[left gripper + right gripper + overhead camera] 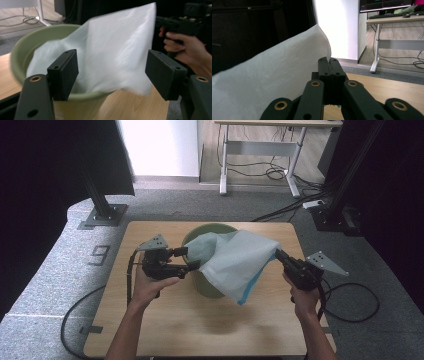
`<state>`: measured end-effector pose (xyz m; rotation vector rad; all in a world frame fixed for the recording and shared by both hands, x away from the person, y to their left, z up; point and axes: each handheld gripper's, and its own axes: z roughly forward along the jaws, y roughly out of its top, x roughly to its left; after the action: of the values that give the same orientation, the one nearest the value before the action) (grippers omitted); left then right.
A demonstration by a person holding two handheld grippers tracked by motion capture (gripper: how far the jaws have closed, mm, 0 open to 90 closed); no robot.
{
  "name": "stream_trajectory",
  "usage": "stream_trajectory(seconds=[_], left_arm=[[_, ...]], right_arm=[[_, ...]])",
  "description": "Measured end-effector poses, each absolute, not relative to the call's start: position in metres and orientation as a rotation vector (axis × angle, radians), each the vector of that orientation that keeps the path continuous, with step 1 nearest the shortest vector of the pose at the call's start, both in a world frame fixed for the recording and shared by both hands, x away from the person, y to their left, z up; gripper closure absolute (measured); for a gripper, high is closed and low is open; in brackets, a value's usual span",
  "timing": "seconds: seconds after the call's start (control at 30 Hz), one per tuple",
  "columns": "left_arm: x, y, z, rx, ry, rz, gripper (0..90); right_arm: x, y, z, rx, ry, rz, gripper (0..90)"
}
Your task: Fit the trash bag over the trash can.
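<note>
A pale green bin (200,232) stands on the middle of the wooden table (200,330). A white plastic bag (235,260) with a blue edge hangs partly inside it and spreads out over its right rim. My right gripper (278,254) is shut on the bag's upper right corner and holds it up; in the right gripper view the closed jaws (329,62) pinch the bag (274,75). My left gripper (189,259) stands open at the bin's left rim. In the left gripper view its pads (63,72) are wide apart in front of the bag (117,50) and the bin (37,37), pressing on nothing.
The table's near half lies bare in front of the bin. Cables trail off both table sides onto the grey carpet. A dark stand base (104,214) sits at the back left. A white desk frame (260,150) with cables stands farther behind.
</note>
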<state>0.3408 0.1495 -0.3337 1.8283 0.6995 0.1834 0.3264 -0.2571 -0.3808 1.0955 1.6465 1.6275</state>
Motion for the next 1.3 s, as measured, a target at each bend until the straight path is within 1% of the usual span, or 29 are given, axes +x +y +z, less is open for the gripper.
stream_trajectory(seconds=[0.17,0.4,0.6,0.7,0.8,0.87,0.9,0.97,1.23,1.3], left_arm=[[0.337,0.117,-0.335,1.877,0.657,0.169,26.0],[0.344,0.075,-0.350,1.941,0.646,0.143,23.6],[0.352,0.061,-0.355,1.962,0.683,0.170,24.5],[0.353,0.057,-0.358,1.972,0.693,0.179,26.4],[0.355,0.054,-0.361,1.982,0.723,0.198,33.0],[0.356,0.054,-0.363,1.975,0.733,0.204,42.0],[0.356,0.054,-0.363,1.975,0.733,0.204,49.9],[0.356,0.056,-0.362,1.961,0.722,0.199,59.5],[0.360,0.060,-0.355,1.916,0.716,0.146,81.3],[0.363,0.061,-0.355,1.916,0.717,0.132,84.3]], right_arm=[[0.324,-0.242,-0.384,1.085,1.686,1.651,88.4],[0.321,-0.216,-0.386,1.024,1.752,1.642,88.4],[0.321,-0.212,-0.387,1.025,1.759,1.660,88.4],[0.319,-0.211,-0.387,1.019,1.761,1.666,88.4],[0.318,-0.210,-0.386,1.016,1.763,1.676,88.4],[0.318,-0.209,-0.386,1.016,1.764,1.684,88.4],[0.318,-0.209,-0.386,1.016,1.764,1.684,88.4],[0.318,-0.209,-0.386,1.012,1.766,1.680,88.4],[0.320,-0.211,-0.387,1.024,1.773,1.659,88.2],[0.320,-0.212,-0.387,1.026,1.779,1.666,87.3]])
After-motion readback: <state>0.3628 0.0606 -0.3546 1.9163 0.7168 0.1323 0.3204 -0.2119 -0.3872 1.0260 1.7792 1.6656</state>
